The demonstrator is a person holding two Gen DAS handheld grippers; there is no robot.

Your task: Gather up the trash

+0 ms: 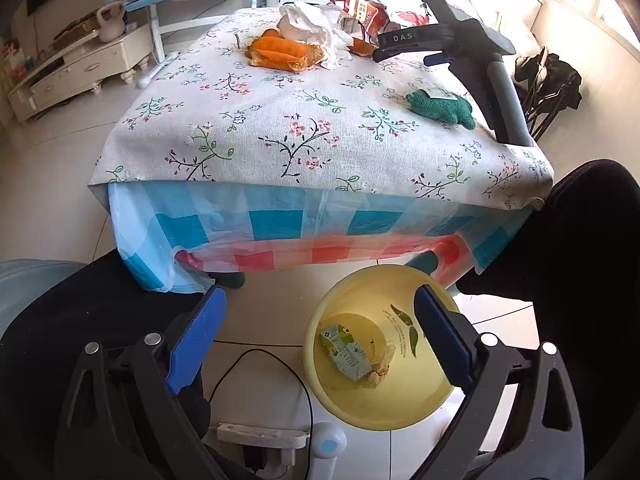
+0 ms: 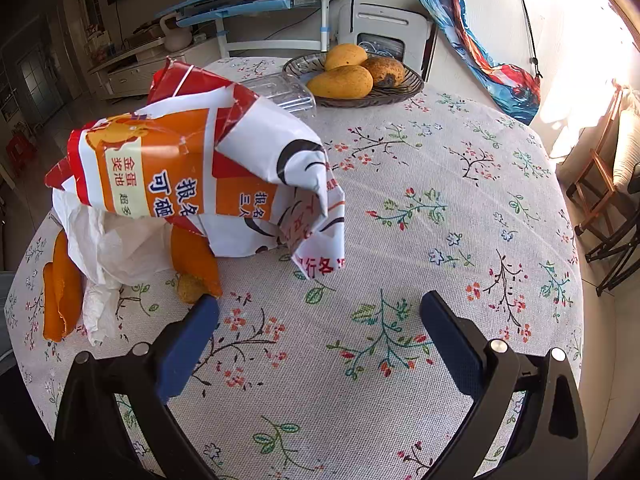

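Left gripper (image 1: 320, 336): jaws spread wide and empty, hanging over the floor just off the near edge of the desk (image 1: 320, 128).
Bin (image 1: 360, 412): a yellow basin on the floor under that gripper; a small green carton (image 1: 345, 352) and some crumpled scrap already lie in it.
Right gripper (image 2: 320, 320): jaws wide apart, holding nothing, low over the flowered cloth.
Trash on the desk: a crumpled red-and-orange printed wrapper (image 2: 200, 172) sits just beyond the right gripper, to its left; white tissue (image 2: 112, 248) and orange peels (image 2: 196, 264) lie under and beside it.
Not trash, I'd say: the dish of mangoes (image 2: 352, 72) at the far edge, and the green cloth (image 1: 440, 106) near the right edge.
Doing it well: the wrapper looks light and springy, so I'd pinch a folded ridge rather than a loose flap, or it may slip out.
Edges: the heap lies close to the desk's left rim, so a sideways nudge could push peel off onto the floor.
Open room: bare cloth to the right and near side leaves a free path in and back towards the basin.
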